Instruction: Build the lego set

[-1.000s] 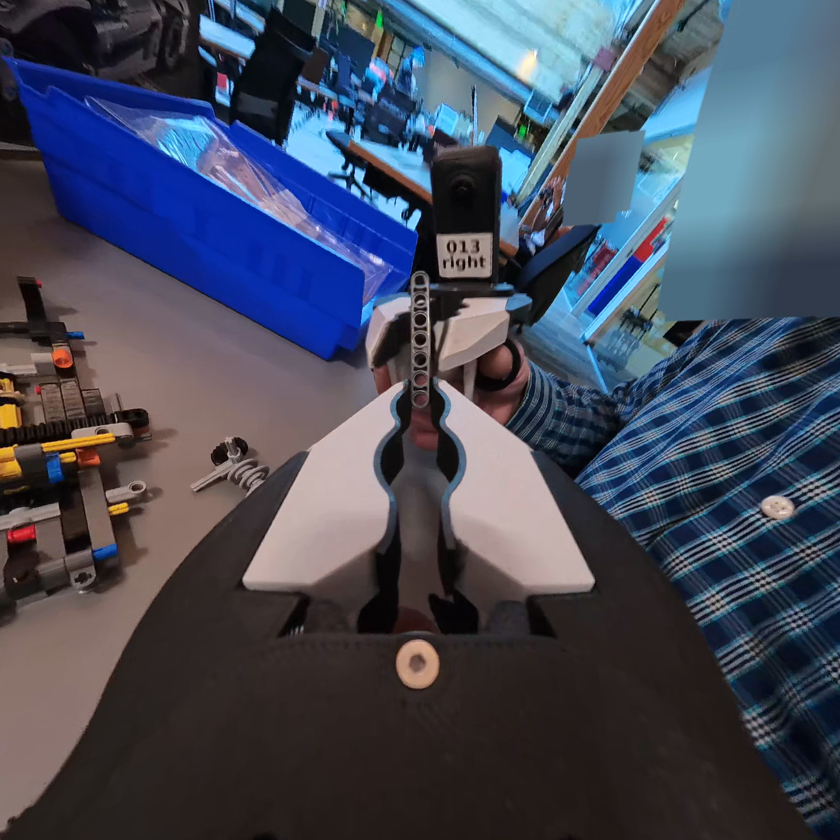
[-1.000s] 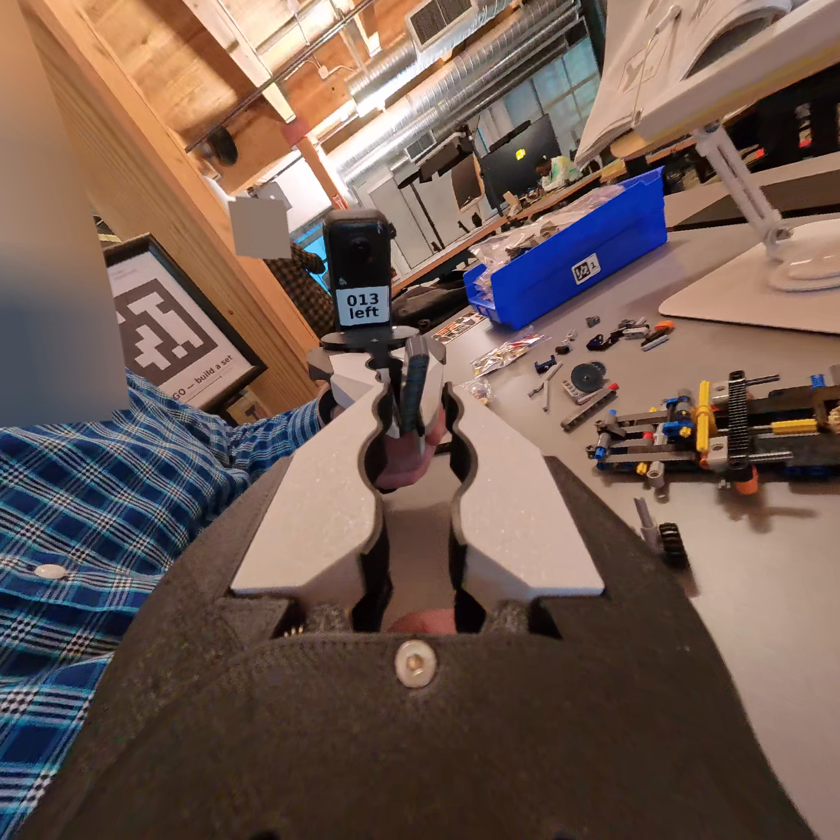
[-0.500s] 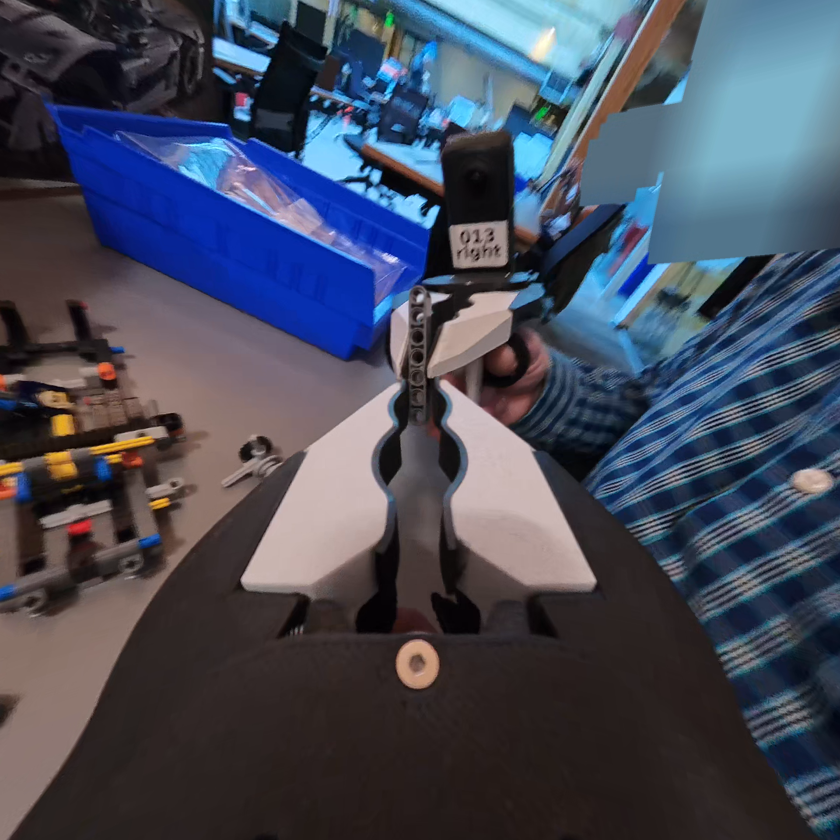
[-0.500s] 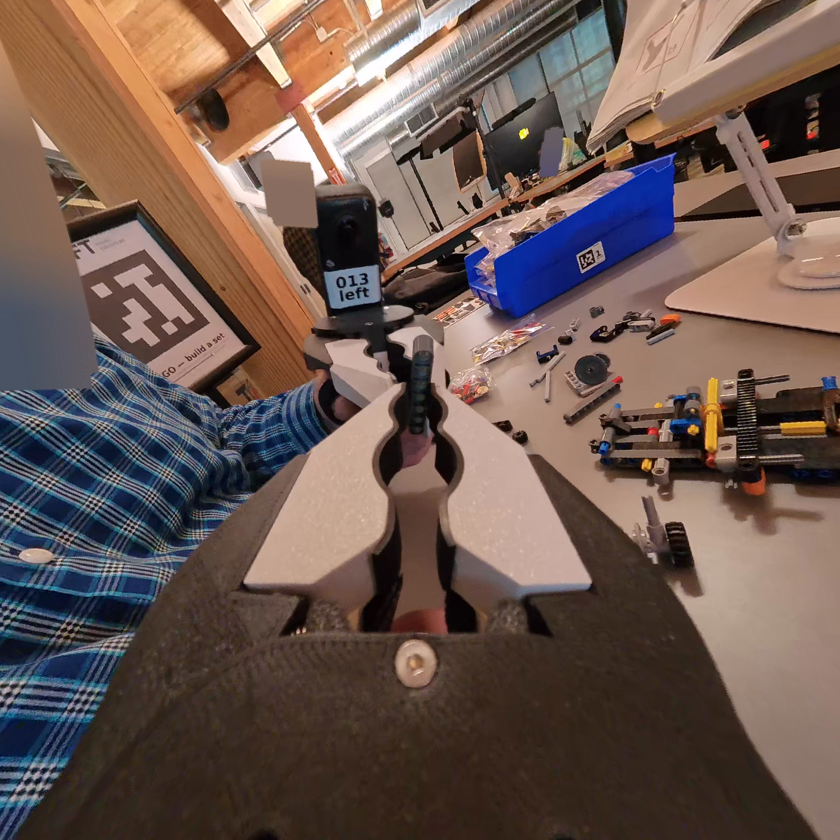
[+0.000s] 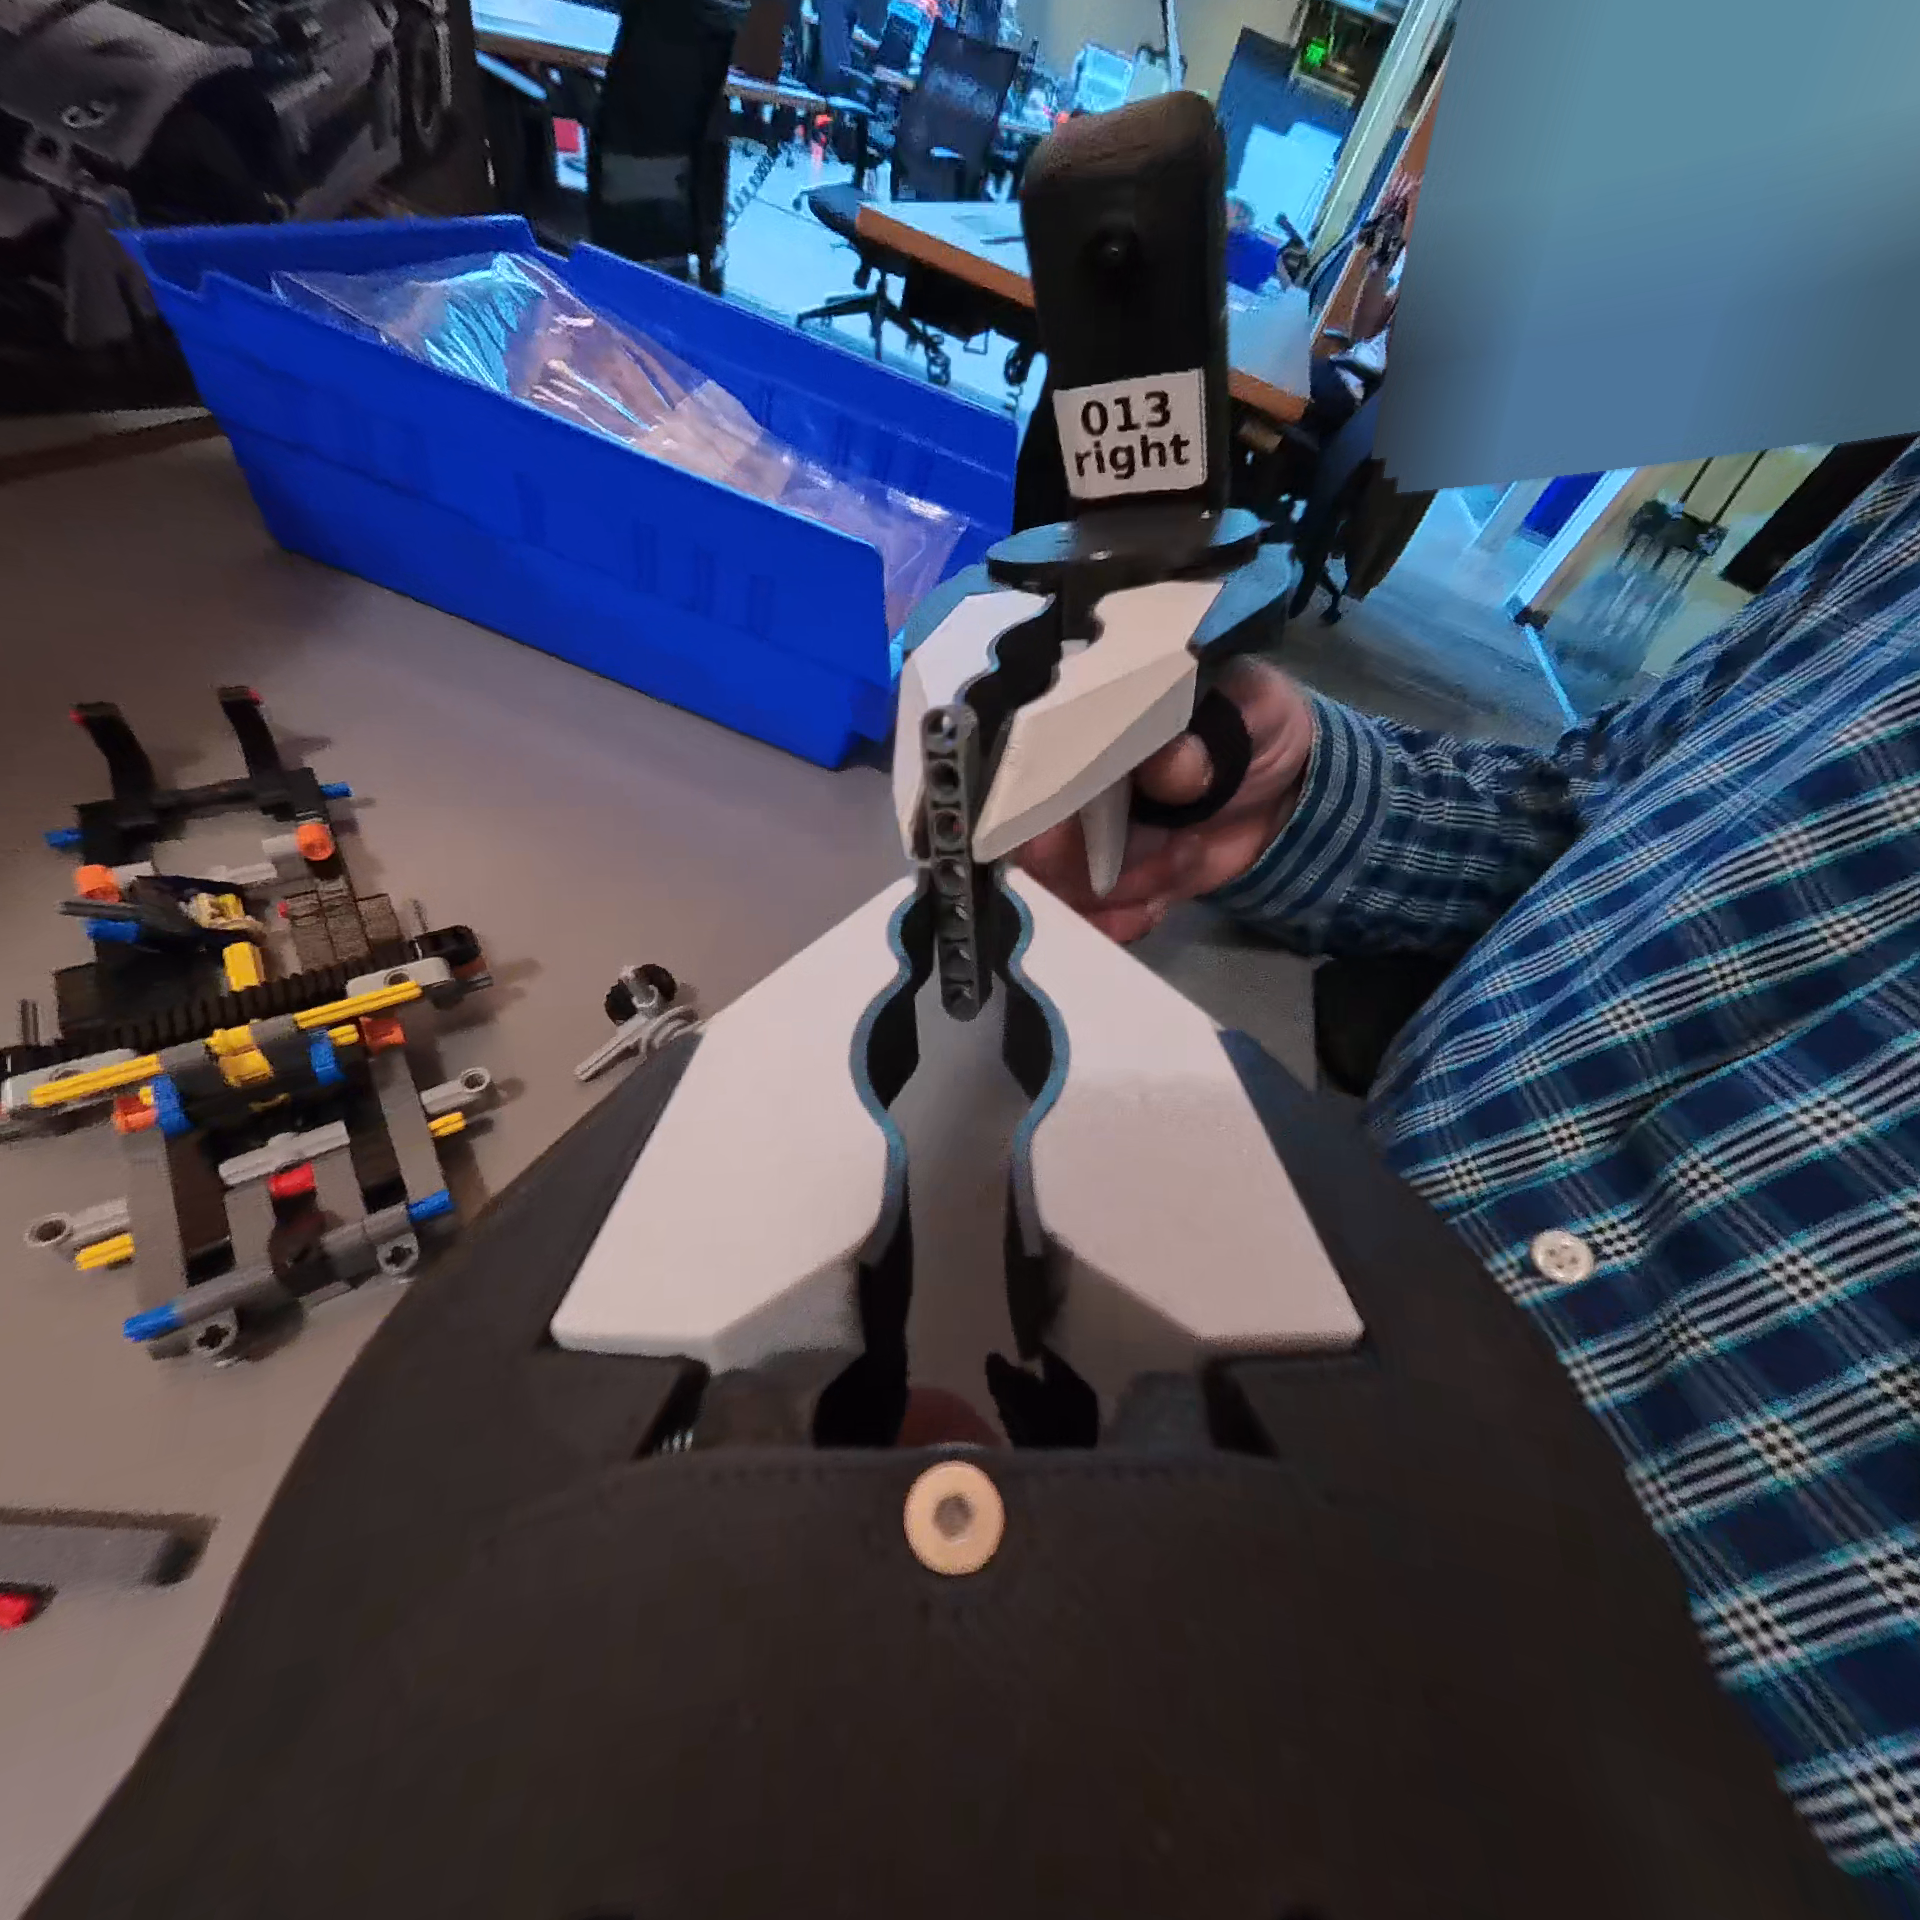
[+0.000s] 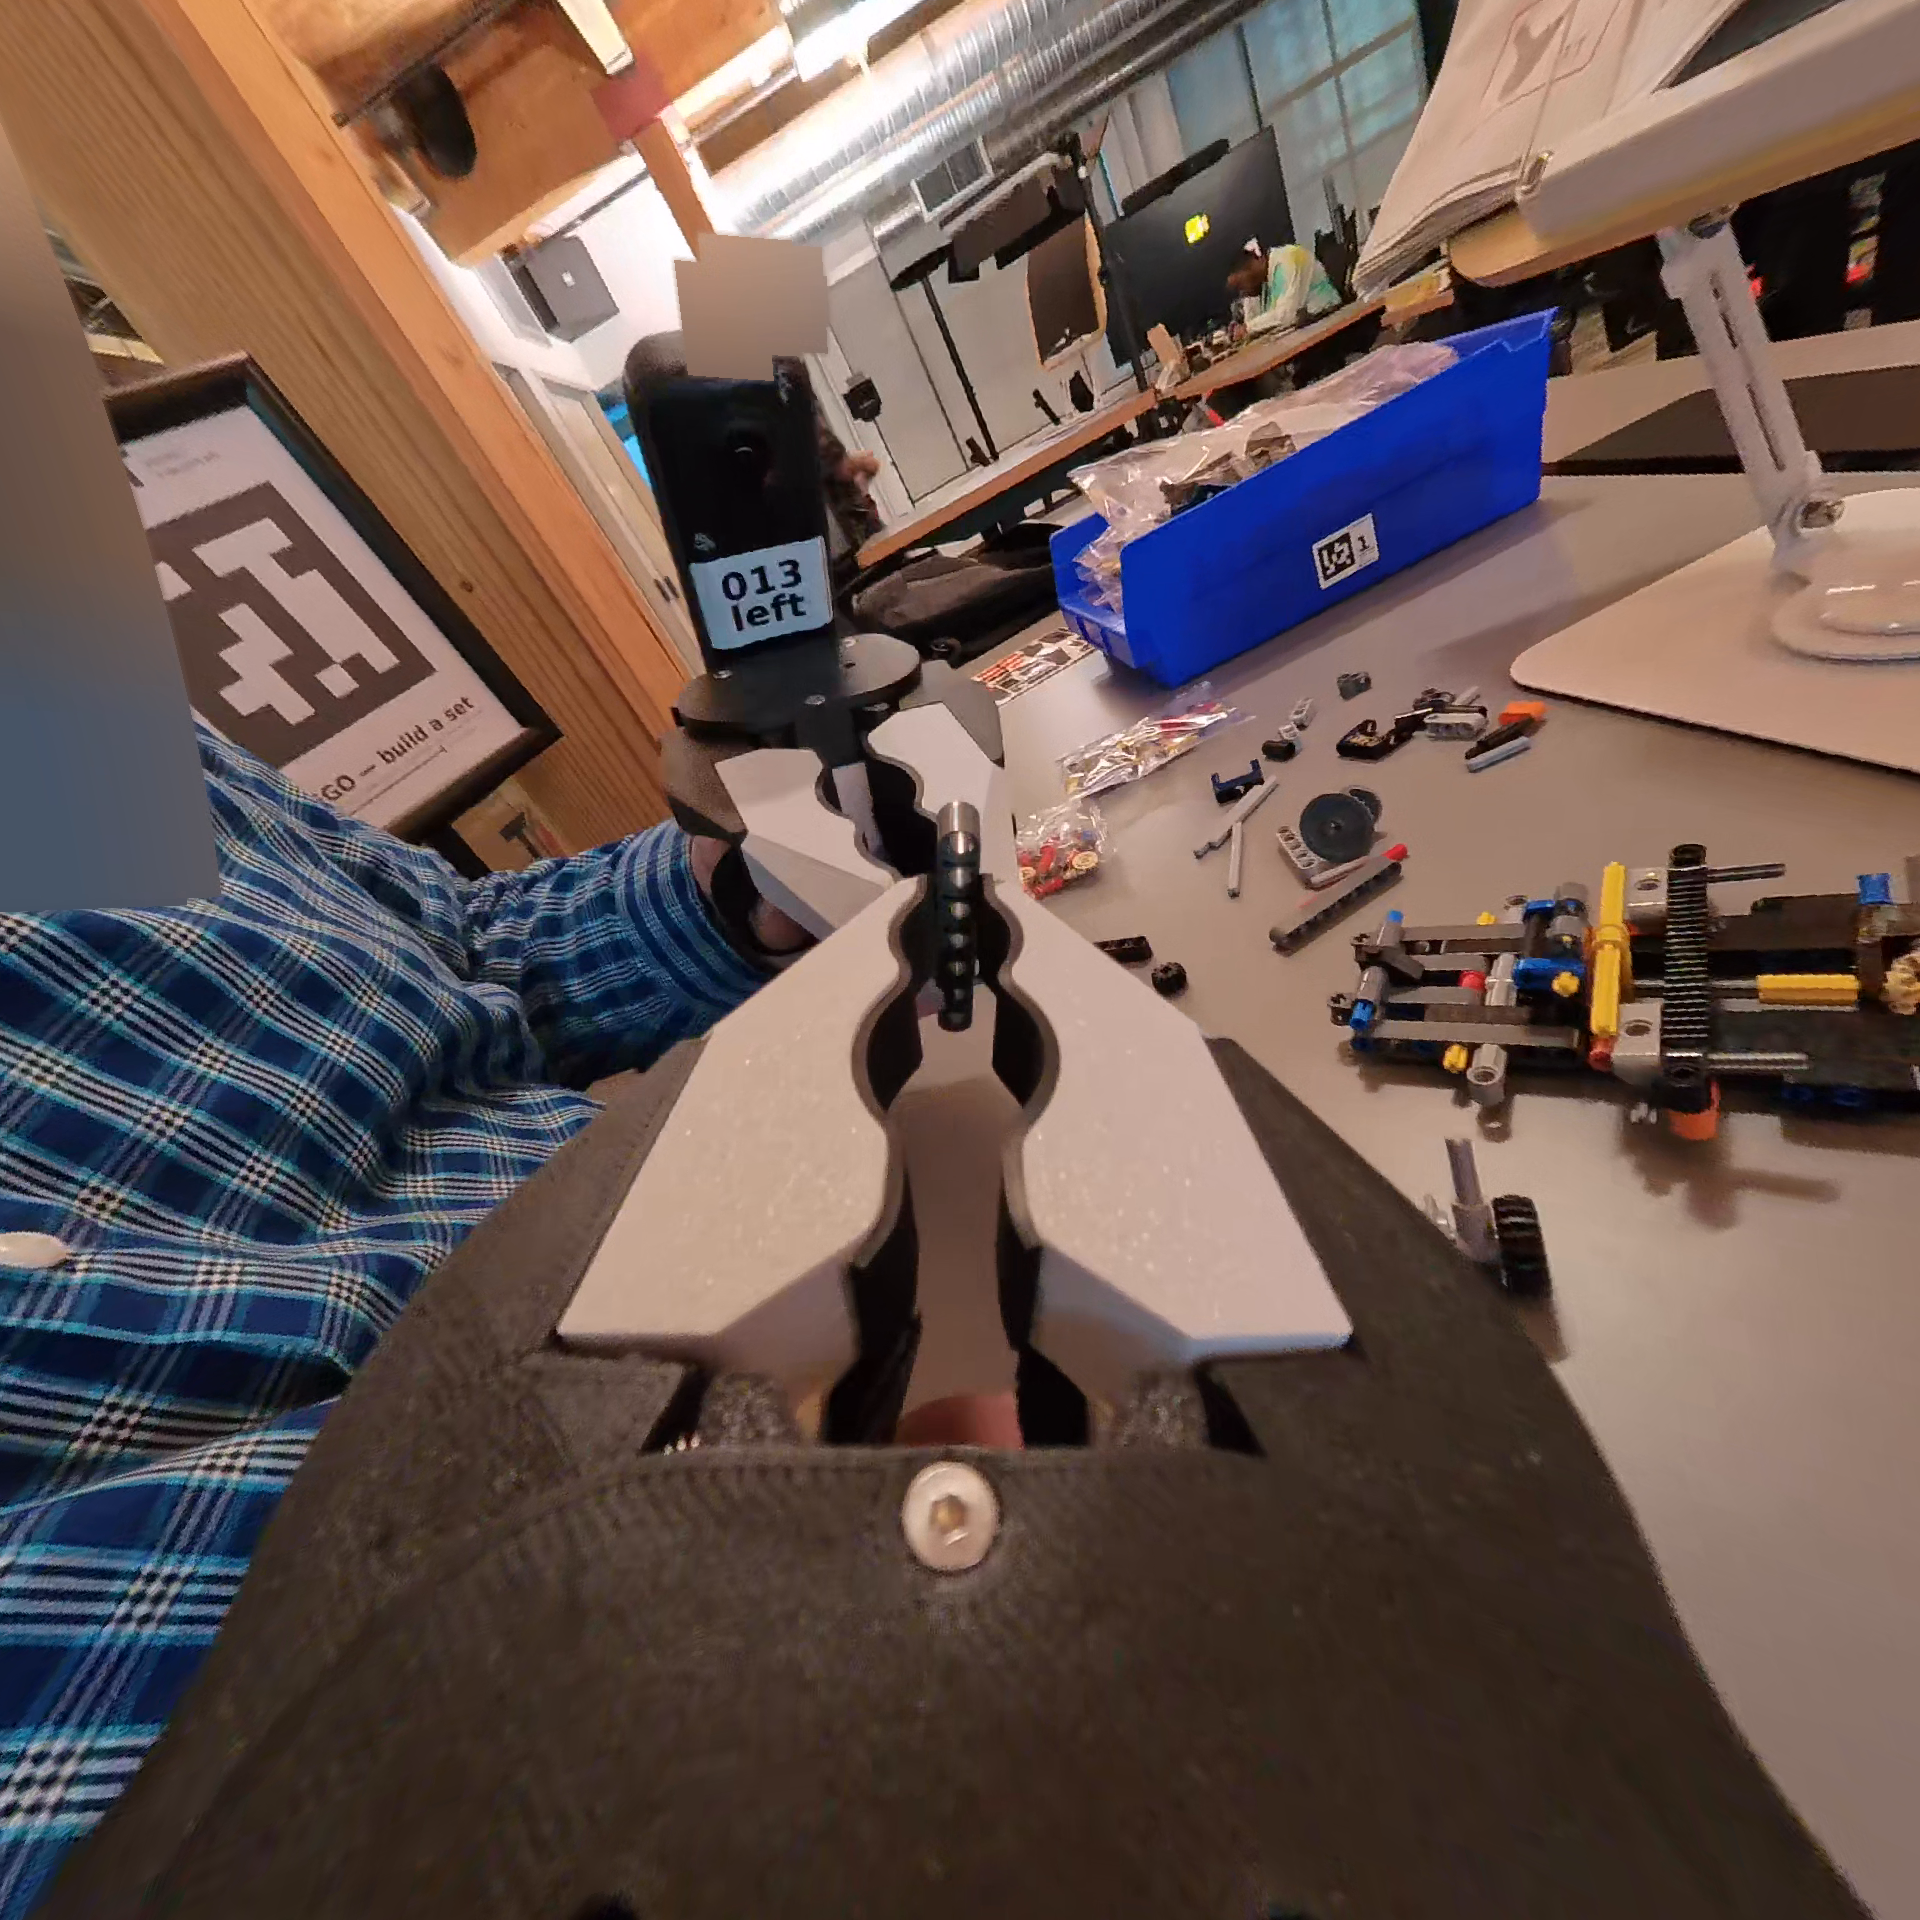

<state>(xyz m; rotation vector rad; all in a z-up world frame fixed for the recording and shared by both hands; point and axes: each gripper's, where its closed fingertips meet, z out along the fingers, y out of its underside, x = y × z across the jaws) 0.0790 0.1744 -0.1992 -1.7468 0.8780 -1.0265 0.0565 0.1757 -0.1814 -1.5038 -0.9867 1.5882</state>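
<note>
Grey beam (image 5: 951, 862) between both grippers; chassis (image 6: 1621, 997), loose parts (image 6: 1340, 831) beside.

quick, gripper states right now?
left gripper: around the grey beam, grip cannot be told
right gripper: closed on the grey beam

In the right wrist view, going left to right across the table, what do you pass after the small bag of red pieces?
Small bag of red pieces → black pulley wheel → half-built lego chassis → white stand base at the right edge.
</note>
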